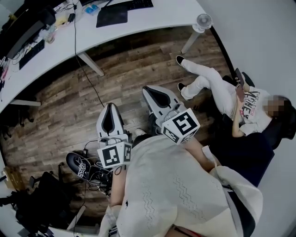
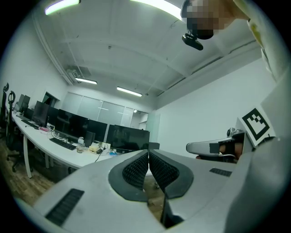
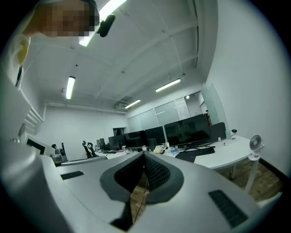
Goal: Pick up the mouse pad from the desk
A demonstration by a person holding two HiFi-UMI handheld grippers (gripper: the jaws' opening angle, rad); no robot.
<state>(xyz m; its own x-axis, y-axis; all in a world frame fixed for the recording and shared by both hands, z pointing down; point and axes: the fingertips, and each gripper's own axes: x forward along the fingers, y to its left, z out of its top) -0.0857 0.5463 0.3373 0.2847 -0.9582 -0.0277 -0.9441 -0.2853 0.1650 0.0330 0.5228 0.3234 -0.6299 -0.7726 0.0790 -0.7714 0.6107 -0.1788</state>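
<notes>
**Approach to the bench, seen from above.** The mouse pad (image 1: 112, 15), a dark flat rectangle, lies on the white bench (image 1: 157, 18) at the far edge of the head view. It sits just beside a keyboard (image 1: 134, 4) and well apart from both claws, with open wooden floor (image 1: 129, 65) between.

The left claw (image 1: 110, 109) and right claw (image 1: 149, 91) are each held level, pads pressed together with nothing between them (each gripper view shows the ribbed pads meeting at the tip).

**Judged step:** closing the gap to the bench; no grasp is yet begun. To do it well, the chosen claw should spread its jaws before reaching the pad and come in low along the bench top. It should take a free edge or corner, since a thin sheet lying flat offers no side to pinch. The edge nearest the bench's rim looks the clearest. A cable (image 1: 75, 32) running off the bench to the floor is best skirted.

**Containers:** a small clear bottle (image 2: 81, 144) stands on the bench near the monitors; its contents cannot be told. The pad itself appears bare.
</notes>
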